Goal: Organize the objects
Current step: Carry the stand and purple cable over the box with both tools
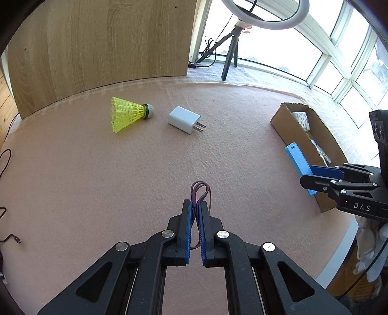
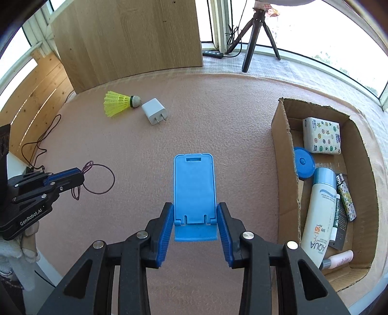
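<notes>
Blue, rigid plastic, the folding phone stand sits clamped by its hinged base in my right gripper, above the pink mat; it is light, so edges suit it. My left gripper pinches the limp purple hair tie. Only the right view shows the cardboard box contents.

wooden panel: upright at the mat's far edge | tripod: right of the panel, by the window | ring light: above the tripod | black cable: left of the panel, off the mat
</notes>
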Demonstrator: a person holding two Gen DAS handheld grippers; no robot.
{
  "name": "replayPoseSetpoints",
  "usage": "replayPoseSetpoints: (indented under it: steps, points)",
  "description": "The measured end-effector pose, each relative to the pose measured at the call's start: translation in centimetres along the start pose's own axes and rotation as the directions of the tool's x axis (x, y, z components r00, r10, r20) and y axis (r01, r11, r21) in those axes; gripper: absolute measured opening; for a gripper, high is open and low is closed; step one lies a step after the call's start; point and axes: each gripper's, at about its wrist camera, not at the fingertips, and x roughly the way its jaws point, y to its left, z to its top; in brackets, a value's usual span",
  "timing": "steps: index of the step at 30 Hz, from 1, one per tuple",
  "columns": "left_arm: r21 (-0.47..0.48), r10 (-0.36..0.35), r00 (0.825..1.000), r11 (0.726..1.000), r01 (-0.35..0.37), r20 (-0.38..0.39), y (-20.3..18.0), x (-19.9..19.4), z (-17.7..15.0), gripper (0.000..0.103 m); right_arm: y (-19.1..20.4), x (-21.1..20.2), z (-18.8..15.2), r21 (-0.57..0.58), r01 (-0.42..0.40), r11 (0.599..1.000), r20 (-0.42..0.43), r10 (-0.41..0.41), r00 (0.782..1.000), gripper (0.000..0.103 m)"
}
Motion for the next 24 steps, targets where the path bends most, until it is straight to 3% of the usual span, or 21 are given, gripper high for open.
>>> replayPoseSetpoints:
  steps: [10, 24]
  points:
    - [0.107, -0.065, 0.996, 0.992, 0.059, 0.053, -6.1, -0.4, 4.5, 0.005, -5.5, -4.6, -0.7, 0.104, 0.036, 0.994, 0.078, -0.044, 0.996, 0.033]
    - [0.261, -0.164, 0.984, 0.955, 0.141, 0.069, -16.9, 2.3, 10.6, 0.005, -13.3, -7.7, -2.7, 0.213, 0.126, 0.969, 0.098, -0.149, 0.984, 0.033]
